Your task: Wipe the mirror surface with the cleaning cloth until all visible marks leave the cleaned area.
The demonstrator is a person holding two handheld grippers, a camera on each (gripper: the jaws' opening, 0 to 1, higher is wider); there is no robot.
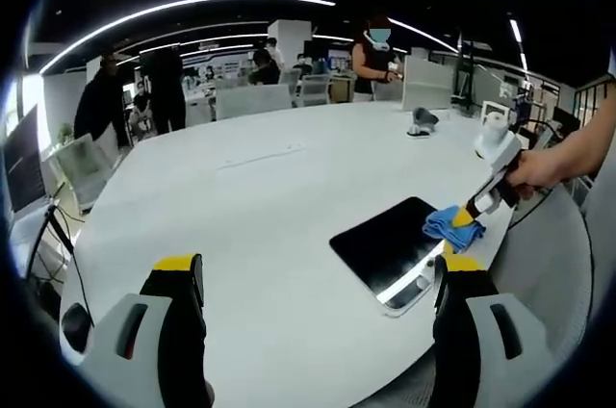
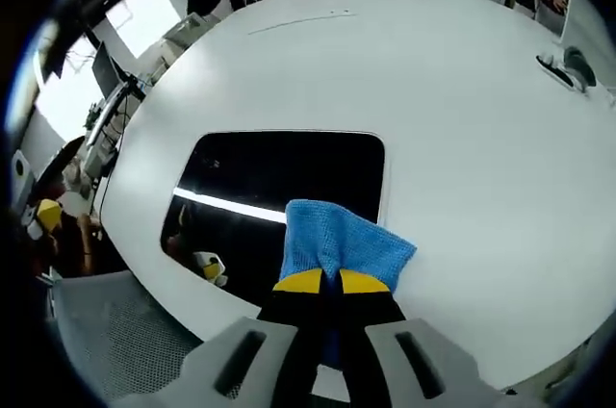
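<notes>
I am mid-wipe: my right gripper [image 2: 320, 282] pinches the blue cloth [image 2: 339, 242] on the mirror's [image 2: 279, 172] near corner, on the white table [image 2: 462, 119]. My left gripper [image 1: 318, 278] hangs spread beside the mirror. Next I judge a sweep across its dark glass.

A white round table [image 1: 289, 196], office chairs [image 1: 252, 100] and people [image 1: 101, 100] standing behind
</notes>
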